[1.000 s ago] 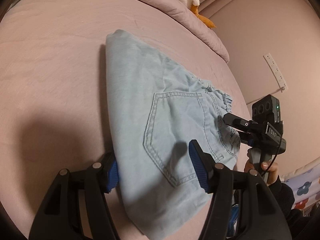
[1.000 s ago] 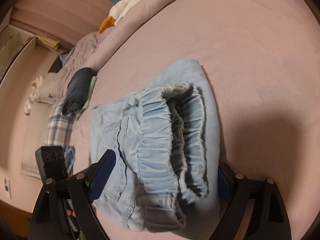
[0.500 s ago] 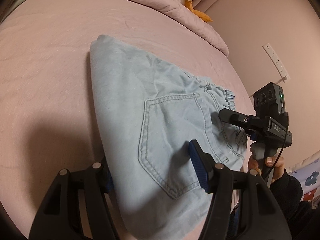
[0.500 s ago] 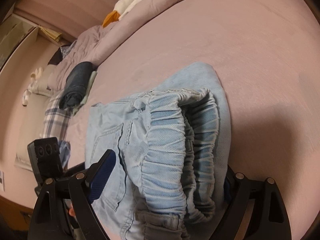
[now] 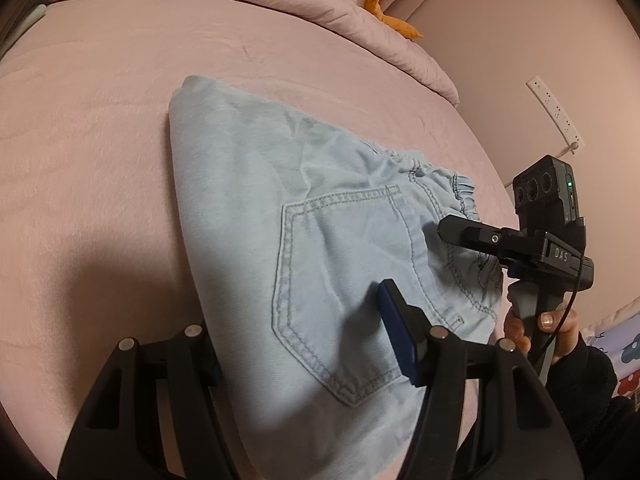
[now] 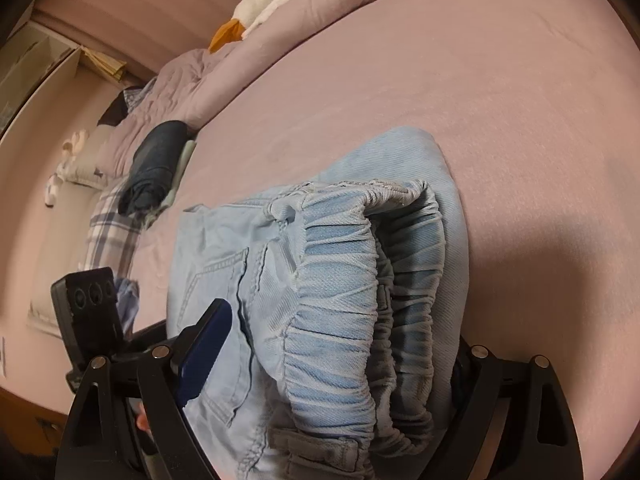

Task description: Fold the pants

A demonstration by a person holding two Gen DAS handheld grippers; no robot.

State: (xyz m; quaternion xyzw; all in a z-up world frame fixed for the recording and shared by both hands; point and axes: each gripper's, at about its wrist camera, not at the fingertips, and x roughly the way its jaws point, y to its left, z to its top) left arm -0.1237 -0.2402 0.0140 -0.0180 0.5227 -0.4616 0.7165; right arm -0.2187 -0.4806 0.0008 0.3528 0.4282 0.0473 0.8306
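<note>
Pink bed (image 5: 100, 128) fills both views, quilt (image 5: 320, 4) bunched at far edge. Folded pants (image 5: 304, 248) lie on sheet. Left gripper (image 5: 304, 344) straddles pocket end, jaws apart, blue pad above cloth. Right gripper (image 6: 336, 344) straddles waistband (image 6: 360, 272) end, jaws wide. Whether pads press cloth: cannot tell.

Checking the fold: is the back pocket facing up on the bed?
Yes, the stitched back pocket lies on top of the folded pants in the left wrist view.
</note>
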